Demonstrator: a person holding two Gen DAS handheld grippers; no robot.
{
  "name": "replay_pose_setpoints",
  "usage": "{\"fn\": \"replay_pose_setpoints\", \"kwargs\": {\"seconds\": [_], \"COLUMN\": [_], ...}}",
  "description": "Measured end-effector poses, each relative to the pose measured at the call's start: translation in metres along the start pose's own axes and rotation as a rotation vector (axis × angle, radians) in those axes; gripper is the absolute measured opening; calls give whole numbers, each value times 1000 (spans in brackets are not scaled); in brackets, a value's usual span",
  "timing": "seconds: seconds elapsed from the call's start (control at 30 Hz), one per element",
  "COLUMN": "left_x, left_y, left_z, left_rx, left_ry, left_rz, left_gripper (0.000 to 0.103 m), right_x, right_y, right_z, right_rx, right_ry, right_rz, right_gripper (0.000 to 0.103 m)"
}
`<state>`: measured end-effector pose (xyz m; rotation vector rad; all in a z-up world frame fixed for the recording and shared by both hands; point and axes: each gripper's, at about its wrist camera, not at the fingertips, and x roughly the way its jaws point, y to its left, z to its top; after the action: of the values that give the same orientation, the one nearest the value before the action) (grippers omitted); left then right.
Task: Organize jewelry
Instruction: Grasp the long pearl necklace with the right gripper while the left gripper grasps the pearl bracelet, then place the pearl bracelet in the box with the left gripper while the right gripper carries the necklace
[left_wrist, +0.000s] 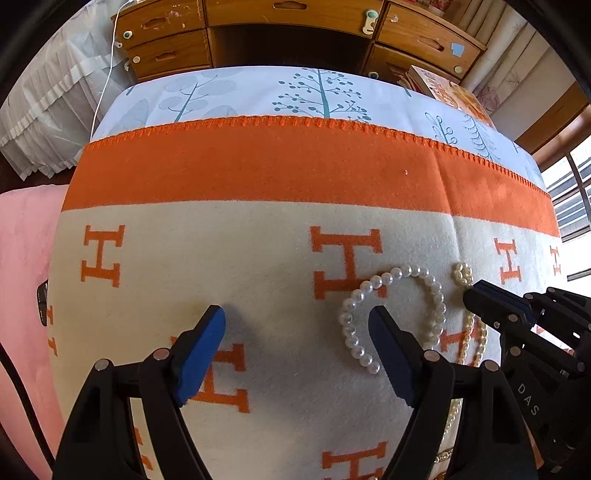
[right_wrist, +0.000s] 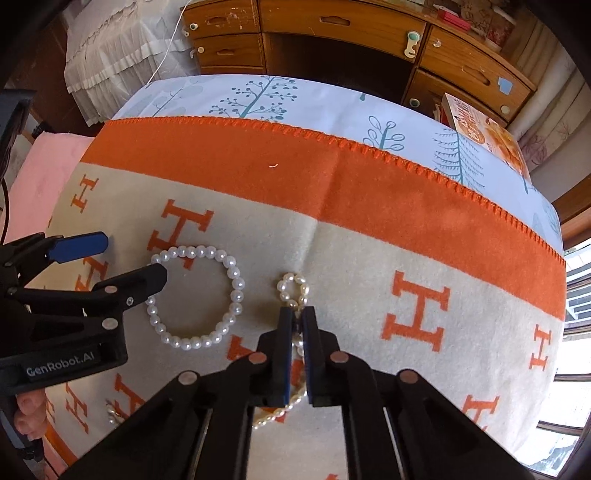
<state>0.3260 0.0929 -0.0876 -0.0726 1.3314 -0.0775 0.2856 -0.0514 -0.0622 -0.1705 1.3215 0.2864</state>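
**Right wrist view: thin pearl strand being pinched, round bracelet being straddled**

Right wrist view first: the right gripper (right_wrist: 297, 317) is being pressed together on a thin strand of small pearls (right_wrist: 293, 288), with the flat blue-lined pads clamped on it just below a little loop that is lying on the cloth ahead of the fingertips. The strand's long axis is being run straight back between the fingers, toward the camera, where it is trailing out in a loose curve. A fuzzy cream blanket (right_wrist: 369, 258), printed with orange H shapes and edged by a wide orange band with a stitched hem, is being used as the surface. A pearl bracelet (right_wrist: 195, 299) of larger, round, glossy beads is being left flat just to the left, in a near-circle.

In the left wrist view, the left gripper (left_wrist: 297, 326) is being held wide apart, nothing clamped. Its right finger is being lowered inside the bracelet's ring and its left finger is standing outside it, over bare blanket. A wooden desk (left_wrist: 295, 22) with drawers is being seen beyond a white sheet (left_wrist: 258, 92) patterned with blue trees.
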Motion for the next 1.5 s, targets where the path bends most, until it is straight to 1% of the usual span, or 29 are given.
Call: {"fn": "replay_pose_setpoints", "kwargs": {"seconds": [0.07,0.17,0.2,0.3,0.37,0.4,0.43,0.47,0.53,0.63,0.7,0.87,1.03,1.17,1.4,1.5], "left_x": [1,2,1,3,1,0,-1,-2,-2,-8,-19,-59,-112,-149,-195,-208], "left_y": [-3,-6,-7,-16,-19,-21,-22,-23,-24,-27,-30,-48,-69,-89,-135,-160], "left_z": [1,3,2,4,4,4,4,4,4,-5,-15,-29,-48,-65,-99,-114], "left_rx": [5,12,14,40,49,52,54,50,32,23,30,54,90,122,208,252], "left_ry": [2,5,3,-13,-20,-23,-24,-17,-11,-24,-49,-124,-208,-258,-300,-312], "left_rz": [7,10,16,59,56,54,49,39,27,16,20,-11,-55,-97,-159,-179], "left_gripper": [78,78,76,63,50,36,16,7,5,5,5,5,5,5,5,5], "right_x": [-4,-13,-16,-25,-30,-32,-35,-37,-42,-51,-61,-101,-156,-203,-271,-290], "right_y": [-7,-17,-19,-25,-27,-27,-29,-30,-31,-36,-38,-42,-45,-52,-67,-77], "right_z": [-1,-3,-5,-12,-16,-19,-22,-24,-29,-38,-45,-67,-93,-118,-164,-186], "right_rx": [31,83,96,124,136,140,145,149,158,175,182,183,193,207,232,246], "right_ry": [-21,-54,-63,-81,-91,-96,-102,-109,-124,-145,-166,-245,-369,-476,-630,-684], "right_rz": [7,50,63,95,107,116,125,132,149,172,186,215,243,256,243,215], "right_gripper": [5,5,5,5,5,5,5,5,5,5,5,5,5,5,5,5]}}
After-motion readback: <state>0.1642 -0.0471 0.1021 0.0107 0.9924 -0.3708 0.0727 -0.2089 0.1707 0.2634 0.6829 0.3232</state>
